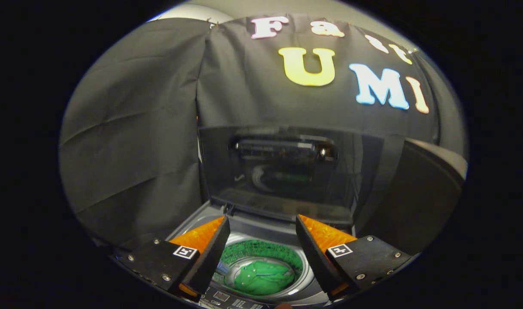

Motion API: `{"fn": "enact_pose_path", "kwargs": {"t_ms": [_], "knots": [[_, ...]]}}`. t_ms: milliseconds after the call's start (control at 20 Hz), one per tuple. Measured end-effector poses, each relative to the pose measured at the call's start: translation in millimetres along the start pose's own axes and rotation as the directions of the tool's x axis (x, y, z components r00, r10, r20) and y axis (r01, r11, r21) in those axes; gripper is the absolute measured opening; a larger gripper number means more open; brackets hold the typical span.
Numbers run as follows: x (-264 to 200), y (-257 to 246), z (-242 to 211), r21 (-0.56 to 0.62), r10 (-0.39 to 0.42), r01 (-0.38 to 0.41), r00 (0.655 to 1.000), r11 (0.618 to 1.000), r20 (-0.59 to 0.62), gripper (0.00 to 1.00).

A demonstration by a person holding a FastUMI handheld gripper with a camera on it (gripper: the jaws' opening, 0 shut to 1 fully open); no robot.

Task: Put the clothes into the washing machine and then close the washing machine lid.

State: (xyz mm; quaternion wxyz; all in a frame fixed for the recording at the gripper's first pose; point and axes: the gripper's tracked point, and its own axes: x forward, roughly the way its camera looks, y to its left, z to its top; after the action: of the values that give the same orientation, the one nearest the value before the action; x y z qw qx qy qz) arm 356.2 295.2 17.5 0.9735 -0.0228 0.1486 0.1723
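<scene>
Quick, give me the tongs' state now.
Tongs: open, holding nothing, fingers spread above the washing machine drum, where the green garment lies; lid up.

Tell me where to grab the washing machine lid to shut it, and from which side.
Take the lid by its top edge, coming from the front. It stands upright behind the drum, hinged low, so that free edge likely swings down easiest. The open gripper hangs over the green garment.
</scene>
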Motion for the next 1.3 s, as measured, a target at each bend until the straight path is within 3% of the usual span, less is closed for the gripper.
{"fn": "enact_pose_path", "kwargs": {"t_ms": [300, 650, 1050, 1300], "knots": [[4.4, -6.6, 72.0, 0.000, -0.021, 0.021, 0.988, 1.000, 0.150, 0.94], [30.9, -27.3, 127.3, 0.059, -0.085, 0.074, 0.976, 0.995, 0.200, 0.94], [92.3, -32.7, 148.6, 0.109, -0.110, 0.100, 0.990, 0.989, 0.091, 0.94], [132.0, -29.4, 134.9, 0.150, -0.112, 0.125, 0.990, 0.981, -0.090, 0.94]]}}
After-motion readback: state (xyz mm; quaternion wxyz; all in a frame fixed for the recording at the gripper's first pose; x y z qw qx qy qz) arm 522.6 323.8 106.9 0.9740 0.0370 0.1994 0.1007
